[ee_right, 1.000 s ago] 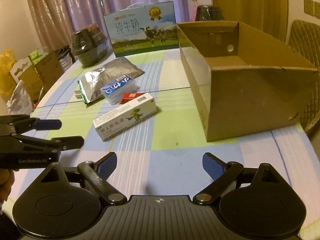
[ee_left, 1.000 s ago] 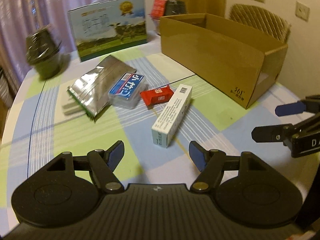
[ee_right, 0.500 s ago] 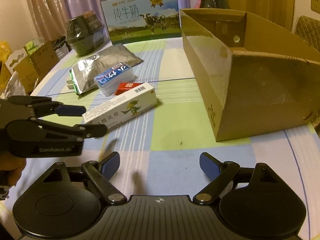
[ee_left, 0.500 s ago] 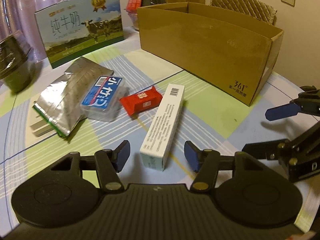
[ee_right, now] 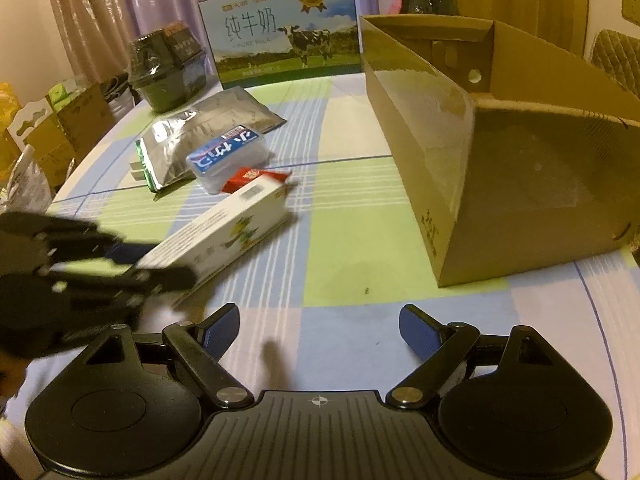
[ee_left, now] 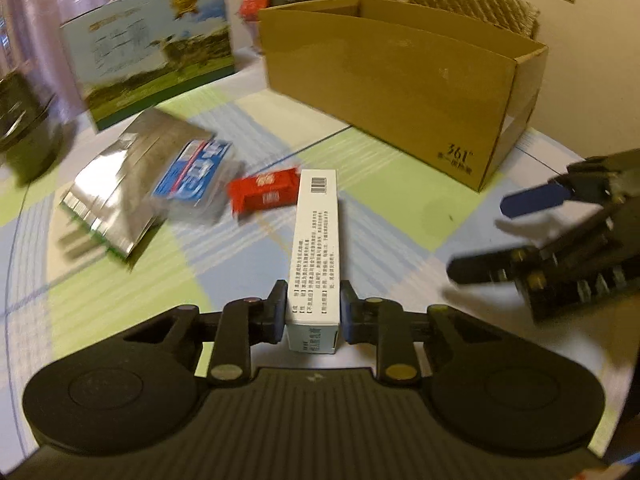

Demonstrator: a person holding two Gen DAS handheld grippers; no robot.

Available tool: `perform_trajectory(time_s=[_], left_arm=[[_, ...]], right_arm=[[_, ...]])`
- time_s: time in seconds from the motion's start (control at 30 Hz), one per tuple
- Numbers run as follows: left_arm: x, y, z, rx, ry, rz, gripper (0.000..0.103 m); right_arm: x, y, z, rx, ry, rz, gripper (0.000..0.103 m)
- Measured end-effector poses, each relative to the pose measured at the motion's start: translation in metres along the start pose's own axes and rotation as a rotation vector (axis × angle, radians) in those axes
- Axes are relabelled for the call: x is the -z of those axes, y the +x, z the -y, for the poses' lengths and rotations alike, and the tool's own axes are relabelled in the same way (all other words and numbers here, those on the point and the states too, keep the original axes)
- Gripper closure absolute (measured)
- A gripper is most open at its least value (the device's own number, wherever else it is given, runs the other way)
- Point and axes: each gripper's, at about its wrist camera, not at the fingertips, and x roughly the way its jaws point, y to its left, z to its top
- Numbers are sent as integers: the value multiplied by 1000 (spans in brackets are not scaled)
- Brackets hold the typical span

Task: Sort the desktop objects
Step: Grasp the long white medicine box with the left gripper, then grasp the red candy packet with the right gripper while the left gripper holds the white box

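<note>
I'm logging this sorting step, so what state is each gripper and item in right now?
Left gripper: shut on the white box.
White box: gripped at its near end, far end by the red packet.
Right gripper: open, holding nothing.
Cardboard box: open-topped; no items visible inside.
Red packet: lying on the table.
Blue-label case: resting partly on the foil pouch.
Foil pouch: lying flat.
Milk carton: upright.

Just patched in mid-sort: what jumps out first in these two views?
The left gripper is shut on the near end of a long white carton in the middle of the checked table. A big open cardboard box fills the right side. The right gripper is open and holds nothing, while a silver pouch and smaller packets lie further back on the left.
</note>
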Motion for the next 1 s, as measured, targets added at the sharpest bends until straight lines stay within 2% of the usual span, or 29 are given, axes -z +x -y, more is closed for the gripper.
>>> perform_trajectory(time_s=[0.2,0.33,0.4,0.53,0.6,0.8,1.0], left_arm=[[27,-36,-24,-111,-134,3,82],[36,-41,-45,-196,-253,-1,82],[33,-37,-51,-230,-273,1,82],[30,-26,-60,-220,-327,6,81],[31,-23,-61,-220,-350,12,80],[30,-18,-57,-206,-337,10,79],[26,-16,-56,-217,-329,17,82]], right_arm=[[-4,5,-11,-25,-21,7,18],[-11,11,-22,-57,-61,20,18],[-16,15,-27,-68,-97,29,18],[-32,31,-36,-80,-172,43,19],[-42,40,-39,-79,-215,51,23],[-76,82,-38,-67,-305,42,37],[-86,114,-45,-99,-428,15,44]])
